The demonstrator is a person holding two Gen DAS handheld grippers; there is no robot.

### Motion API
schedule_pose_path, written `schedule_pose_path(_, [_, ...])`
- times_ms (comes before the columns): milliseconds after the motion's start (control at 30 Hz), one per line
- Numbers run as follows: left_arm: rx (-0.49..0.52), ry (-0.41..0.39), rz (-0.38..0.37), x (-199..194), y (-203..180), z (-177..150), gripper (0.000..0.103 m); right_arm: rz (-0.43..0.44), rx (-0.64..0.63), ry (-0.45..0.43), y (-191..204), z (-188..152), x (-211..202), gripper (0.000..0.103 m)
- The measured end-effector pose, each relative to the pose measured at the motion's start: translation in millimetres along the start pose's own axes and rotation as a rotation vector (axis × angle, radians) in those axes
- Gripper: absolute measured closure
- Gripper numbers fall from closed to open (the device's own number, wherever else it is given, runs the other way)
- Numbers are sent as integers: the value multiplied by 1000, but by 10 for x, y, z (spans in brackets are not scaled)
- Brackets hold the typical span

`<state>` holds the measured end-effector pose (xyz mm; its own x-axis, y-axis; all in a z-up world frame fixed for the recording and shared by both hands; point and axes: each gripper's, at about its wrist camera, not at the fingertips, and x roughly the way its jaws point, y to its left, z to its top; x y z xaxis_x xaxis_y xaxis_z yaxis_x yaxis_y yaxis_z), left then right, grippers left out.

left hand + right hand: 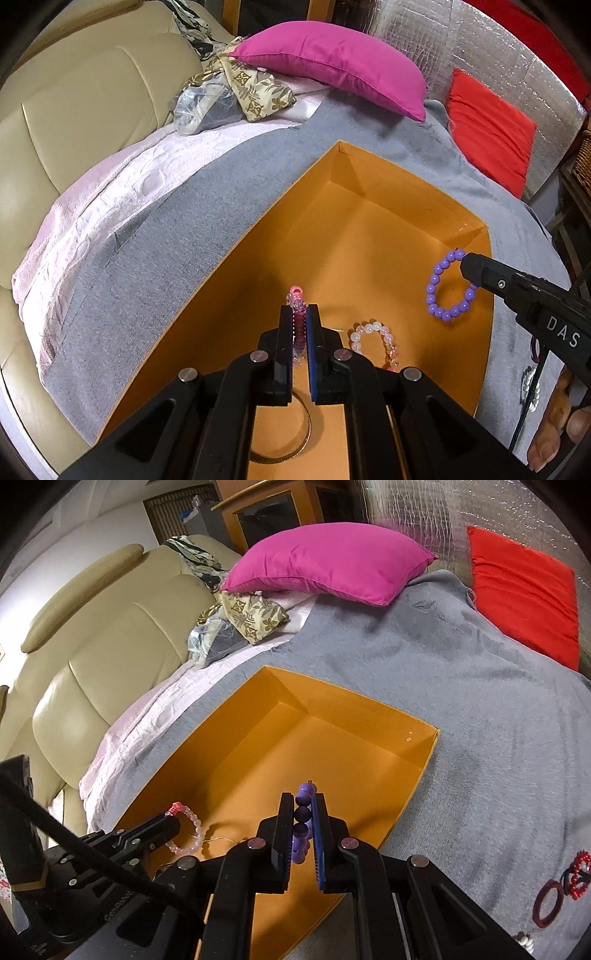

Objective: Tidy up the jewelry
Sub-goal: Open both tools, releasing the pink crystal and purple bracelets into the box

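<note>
An open orange box (388, 206) (332, 705) lies on a grey blanket. My left gripper (300, 314) (173, 821) is shut on a pink and clear bead bracelet (297, 301) (190, 832), held over the box's near part. My right gripper (303, 799) (463, 264) is shut on a purple bead bracelet (303, 819) (448, 286), which hangs over the box's right side. On the box floor lie a pale pink bead bracelet (375, 341) and a gold bangle (295, 435), partly hidden by my left gripper.
Dark red rings and a red beaded piece (565, 890) lie on the grey blanket (480, 720) to the right of the box, with white beads (524, 941) nearby. A magenta pillow (325, 559), a red cushion (524, 590) and a beige sofa (110, 620) surround the blanket.
</note>
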<state>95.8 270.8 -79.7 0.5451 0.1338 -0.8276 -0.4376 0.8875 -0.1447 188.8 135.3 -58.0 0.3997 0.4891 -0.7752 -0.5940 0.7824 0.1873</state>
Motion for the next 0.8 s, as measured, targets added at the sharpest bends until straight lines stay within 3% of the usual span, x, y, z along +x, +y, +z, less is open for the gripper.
schedule_pose_path(300, [-13,10,10,22,47,-5,96,-27,4,31,12,30,157,92])
schedule_pose_path(400, [-28,10,16,9,82,-12,81,-37,2,30,22,32,165,89])
schedule_pose_path(467, [-34,7,25,-6,101,-17,62,-41,1,20,18,42,134,89])
schedule_pose_path(533, [-44,-1,28,-43,120,-30,51,-45,7,8,0,52,86,88])
schedule_pose_path(567, [-48,-5,27,-64,125,-37,51,-46,10,1,-12,55,55,86])
schedule_pose_path(667, [-52,-10,21,-133,127,-55,48,-46,23,-26,-56,52,-77,57])
schedule_pose_path(700, [-56,-13,23,-160,131,-58,46,-47,26,-38,-72,47,-134,40])
schedule_pose_path(800, [-62,-35,29,-270,119,-81,40,-48,33,-69,-122,22,-307,36])
